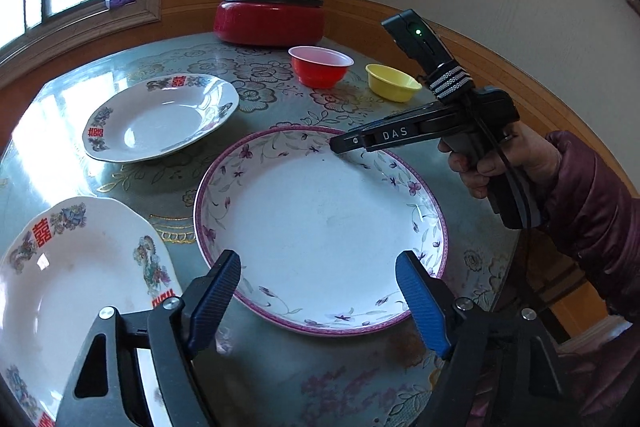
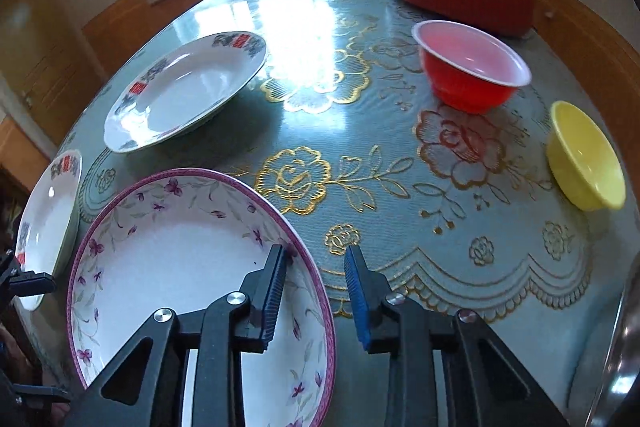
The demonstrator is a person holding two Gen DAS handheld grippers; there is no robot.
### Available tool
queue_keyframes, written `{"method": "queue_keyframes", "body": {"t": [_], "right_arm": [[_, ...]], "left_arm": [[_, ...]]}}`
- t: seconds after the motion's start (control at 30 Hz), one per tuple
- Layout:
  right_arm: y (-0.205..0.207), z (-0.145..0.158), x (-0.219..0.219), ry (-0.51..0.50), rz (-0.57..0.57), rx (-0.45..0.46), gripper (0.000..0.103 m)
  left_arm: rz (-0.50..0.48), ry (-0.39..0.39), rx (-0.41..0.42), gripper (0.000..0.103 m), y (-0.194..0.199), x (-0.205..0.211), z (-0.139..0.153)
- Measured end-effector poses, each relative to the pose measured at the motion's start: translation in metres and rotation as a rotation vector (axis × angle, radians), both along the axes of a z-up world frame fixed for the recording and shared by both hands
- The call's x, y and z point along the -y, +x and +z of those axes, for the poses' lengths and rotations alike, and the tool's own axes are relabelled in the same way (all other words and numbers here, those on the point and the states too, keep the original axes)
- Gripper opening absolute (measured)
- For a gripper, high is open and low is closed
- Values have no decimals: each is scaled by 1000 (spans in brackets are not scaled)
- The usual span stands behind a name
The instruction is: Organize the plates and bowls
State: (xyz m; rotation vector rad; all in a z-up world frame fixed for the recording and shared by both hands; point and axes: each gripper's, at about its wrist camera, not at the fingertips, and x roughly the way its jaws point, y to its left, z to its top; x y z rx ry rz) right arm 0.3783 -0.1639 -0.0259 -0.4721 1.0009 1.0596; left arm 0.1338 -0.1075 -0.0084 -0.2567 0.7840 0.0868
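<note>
A large purple-rimmed floral plate (image 1: 320,219) lies flat mid-table; it also shows in the right wrist view (image 2: 176,267). My left gripper (image 1: 318,263) is open, its blue pads (image 1: 424,303) spread over the plate's near rim. My right gripper (image 2: 316,255) is open, straddling the plate's far-right rim, one finger inside and one outside; it appears in the left wrist view (image 1: 340,143). A white plate with red characters (image 1: 160,117) sits at the back left, another (image 1: 80,287) at the near left. A red bowl (image 1: 320,65) and a yellow bowl (image 1: 394,81) stand behind.
A red lidded pot (image 1: 270,15) stands at the table's far edge by the wall. The round table has a glossy green floral cloth (image 2: 360,167). A window is at the left, wooden wall panelling all round.
</note>
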Motion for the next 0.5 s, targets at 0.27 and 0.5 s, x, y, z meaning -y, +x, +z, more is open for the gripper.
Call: {"method": "queue_keyframes", "body": {"t": [0.27,0.5], "right_arm": [[-4,-4,-12,-13,263,-24,32],[-8,-5,-24,-17,341,10,35]], "left_arm": [[200,7,-30,57,-20,22,-9],[319,-10,-59,44,-31,37,-19]]}}
